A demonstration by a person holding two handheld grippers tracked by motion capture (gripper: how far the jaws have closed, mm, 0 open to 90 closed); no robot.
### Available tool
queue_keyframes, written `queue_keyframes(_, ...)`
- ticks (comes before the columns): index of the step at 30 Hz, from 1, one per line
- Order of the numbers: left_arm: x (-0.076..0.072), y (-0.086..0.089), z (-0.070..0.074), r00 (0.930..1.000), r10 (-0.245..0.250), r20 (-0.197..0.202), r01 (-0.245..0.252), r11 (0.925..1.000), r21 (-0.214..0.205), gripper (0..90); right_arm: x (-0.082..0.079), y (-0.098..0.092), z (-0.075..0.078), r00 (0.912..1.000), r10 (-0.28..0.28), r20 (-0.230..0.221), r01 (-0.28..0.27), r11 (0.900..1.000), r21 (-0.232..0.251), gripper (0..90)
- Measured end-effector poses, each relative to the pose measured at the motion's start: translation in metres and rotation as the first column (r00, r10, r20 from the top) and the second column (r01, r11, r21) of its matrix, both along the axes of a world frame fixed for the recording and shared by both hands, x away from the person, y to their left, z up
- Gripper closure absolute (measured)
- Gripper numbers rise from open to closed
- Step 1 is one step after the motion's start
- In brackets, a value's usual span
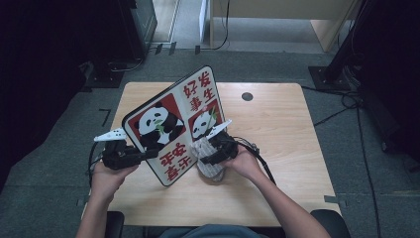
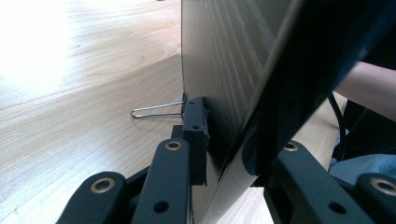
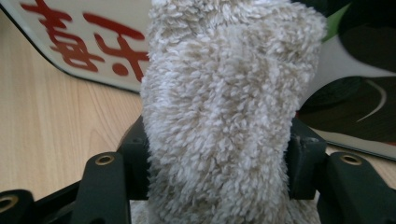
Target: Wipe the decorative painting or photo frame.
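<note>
While I hold the panda-print board [image 1: 174, 124] tilted up on its lower edge over the wooden table [image 1: 277, 129], my left gripper [image 1: 130, 154] is clamped narrow on the board's left edge, the panel running straight up between its jaws in the left gripper view, printed face on one side and plain back on the other. A small wire stand [image 2: 156, 110] juts from the board's back just beyond my left jaw tip. My right gripper [image 1: 214, 151] is closed on a wad of cream fleecy cloth [image 3: 224, 116], squeezed between both jaws and bulging above them; the cloth sits pressed against, or just short of, the board's printed face, near the red characters at its lower right. I judge the step in hand to be wiping that face. To do it well, I should keep the left grip firm so the board does not swing, press the cloth flat rather than with a jaw tip, and sweep in even strokes away from my left jaws, without letting the hard jaws scrape the print.
</note>
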State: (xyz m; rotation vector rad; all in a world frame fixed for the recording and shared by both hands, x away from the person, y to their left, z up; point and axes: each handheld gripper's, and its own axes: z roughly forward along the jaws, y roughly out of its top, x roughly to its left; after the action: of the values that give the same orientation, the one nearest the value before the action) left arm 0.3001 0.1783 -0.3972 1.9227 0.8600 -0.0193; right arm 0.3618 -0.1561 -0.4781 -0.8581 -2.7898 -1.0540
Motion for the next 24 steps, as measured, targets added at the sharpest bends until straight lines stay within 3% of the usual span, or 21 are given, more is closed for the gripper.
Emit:
queue_keyframes(5, 0.000, 0.000, 0.000, 1.0000, 0.001, 0.001, -0.001, 1.0000, 0.000, 76.6, -0.001, 0.002, -0.006, 0.9997, 0.015, -0.020, -0.016, 0.9993, -0.033, 42.5)
queue_keyframes(14, 0.000, 0.000, 0.000, 1.0000, 0.002, 0.005, -0.002, 1.0000, 0.002, 76.7, -0.005, 0.000, -0.011, 1.0000, 0.009, 0.001, -0.009, 1.0000, -0.001, 43.8)
queue_keyframes(18, 0.000, 0.000, 0.000, 1.0000, 0.005, 0.007, -0.005, 1.0000, 0.004, 76.8, -0.006, -0.002, -0.003, 0.9999, 0.010, 0.014, -0.010, 0.9999, 0.005, 44.3)
queue_keyframes(24, 0.000, -0.001, 0.000, 1.0000, 0.006, 0.007, -0.006, 1.0000, 0.005, 77.0, -0.004, -0.005, 0.025, 0.9982, -0.001, 0.060, -0.002, 0.9982, 0.060, 44.3)
